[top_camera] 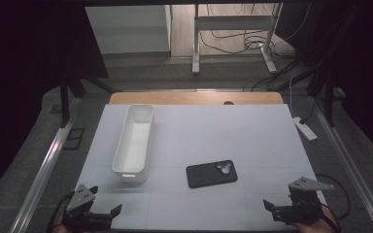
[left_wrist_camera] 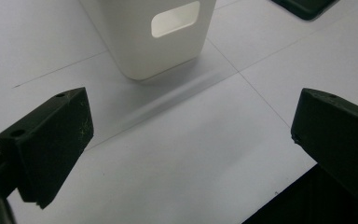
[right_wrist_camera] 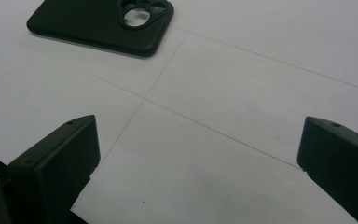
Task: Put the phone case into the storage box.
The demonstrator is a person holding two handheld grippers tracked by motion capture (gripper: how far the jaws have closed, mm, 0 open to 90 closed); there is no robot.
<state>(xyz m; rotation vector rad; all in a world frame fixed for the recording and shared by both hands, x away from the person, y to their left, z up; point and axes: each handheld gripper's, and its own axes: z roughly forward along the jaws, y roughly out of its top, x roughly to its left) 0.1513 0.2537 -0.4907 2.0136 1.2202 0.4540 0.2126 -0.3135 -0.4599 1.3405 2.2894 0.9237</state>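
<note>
Both grippers are kept low at the bottom edge of the high view, well apart from each other and from the things on the table, as would be expected of a resting stance from which either thing can be reached. The left gripper (top_camera: 108,213) is seen at the lower left, the right gripper (top_camera: 271,209) at the lower right. The jaws of both are spread wide, and nothing is held between them; bare white table (top_camera: 233,136) is seen in the gap in each gripper view.

The phone case (top_camera: 211,173), black with a camera cut-out at one end, is laid flat a little right of centre in the lower half of the high view. In the right gripper view it lies at the upper left (right_wrist_camera: 102,23), so the right gripper is judged to be the one better placed for it. The case appears to lie back side up, though this cannot be settled from these angles.

The white bin (top_camera: 135,141), long and narrow, is stood upright left of centre, its length running from the near part of the table toward the top of the frame. Its near end wall, with a handle slot, is faced by the left gripper and appears at the top of the left gripper view (left_wrist_camera: 154,37). Its inside is seen from above to be empty, and it is well apart from the case.
</note>
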